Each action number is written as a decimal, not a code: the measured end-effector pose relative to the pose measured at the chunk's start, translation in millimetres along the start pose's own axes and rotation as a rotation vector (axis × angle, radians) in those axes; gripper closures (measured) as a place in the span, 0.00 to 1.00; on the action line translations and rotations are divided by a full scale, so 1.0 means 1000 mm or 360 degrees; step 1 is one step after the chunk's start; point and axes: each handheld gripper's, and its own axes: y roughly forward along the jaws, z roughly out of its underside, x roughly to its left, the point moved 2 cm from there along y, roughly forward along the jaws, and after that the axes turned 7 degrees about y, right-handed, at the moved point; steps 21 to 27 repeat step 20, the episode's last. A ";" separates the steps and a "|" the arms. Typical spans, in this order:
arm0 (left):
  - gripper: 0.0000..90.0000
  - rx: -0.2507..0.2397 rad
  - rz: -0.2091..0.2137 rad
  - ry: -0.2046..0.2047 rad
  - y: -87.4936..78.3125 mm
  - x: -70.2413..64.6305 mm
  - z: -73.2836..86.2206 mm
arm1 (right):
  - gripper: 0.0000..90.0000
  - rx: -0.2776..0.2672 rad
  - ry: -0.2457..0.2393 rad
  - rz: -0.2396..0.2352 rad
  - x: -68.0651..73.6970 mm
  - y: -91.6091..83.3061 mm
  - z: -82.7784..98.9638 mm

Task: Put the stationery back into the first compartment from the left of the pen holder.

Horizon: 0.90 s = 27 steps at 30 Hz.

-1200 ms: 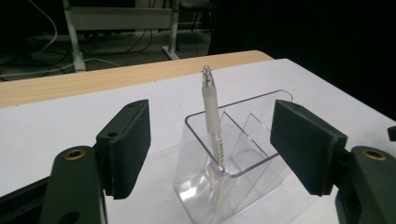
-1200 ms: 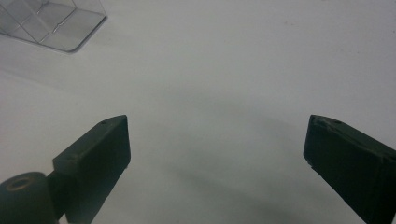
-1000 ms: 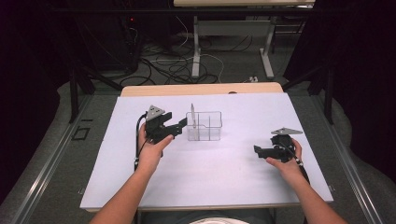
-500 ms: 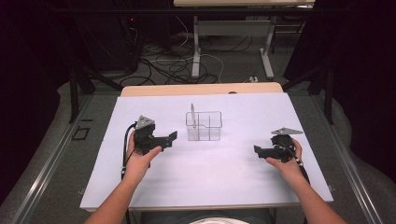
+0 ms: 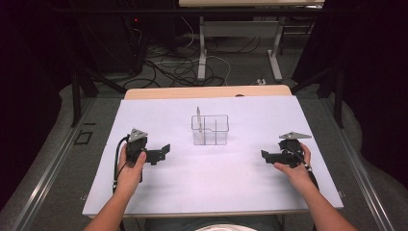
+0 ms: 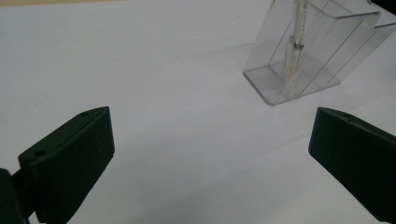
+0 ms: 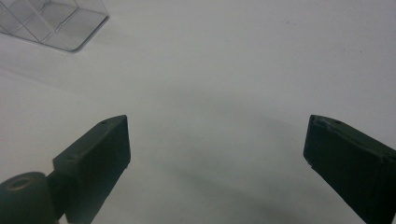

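A clear plastic box (image 5: pixel 210 130) with compartments stands mid-table, with a thin pale stick (image 5: pixel 197 118) upright in its left part. My left gripper (image 5: pixel 163 151) sits to the box's left, low over the white sheet and pointing right. Its jaws have just been opening and stand open with nothing between them. The left gripper view shows the left gripper (image 6: pixel 210 135) with the box (image 6: pixel 313 51) and stick (image 6: pixel 295 42) ahead at the upper right. My right gripper (image 5: pixel 264 155) rests open and empty on the right side, pointing left. In the right gripper view (image 7: pixel 217 135), the box (image 7: pixel 51 21) is at the top left corner.
A white sheet (image 5: pixel 216 187) covers the table, and a wooden edge (image 5: pixel 207 91) shows at the far side. Beyond the table are cables on the floor and the legs of another table (image 5: pixel 202 53). Metal rails run along the floor on both sides.
My left gripper has drawn back from the box's left side, moving left and lower towards the table. The stick stays upright in the box. The right gripper has kept still.
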 end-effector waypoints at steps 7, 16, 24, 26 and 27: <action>0.00 0.0037 -0.0014 0.0063 -0.003 0.005 0.013 | 0.08 0.0005 -0.0006 -0.0003 0.001 0.000 0.000; 0.00 0.0029 -0.0021 0.0025 -0.001 0.011 0.016 | 0.08 0.0008 -0.0011 -0.0010 0.003 0.002 0.000; 0.00 0.0020 -0.0030 0.0011 -0.001 0.012 0.016 | 0.08 0.0007 -0.0005 -0.0008 0.003 0.002 0.000; 0.00 0.0020 -0.0030 0.0011 -0.001 0.012 0.016 | 0.08 0.0007 -0.0005 -0.0008 0.003 0.002 0.000; 0.00 0.0020 -0.0030 0.0011 -0.001 0.012 0.016 | 0.08 0.0007 -0.0005 -0.0008 0.003 0.002 0.000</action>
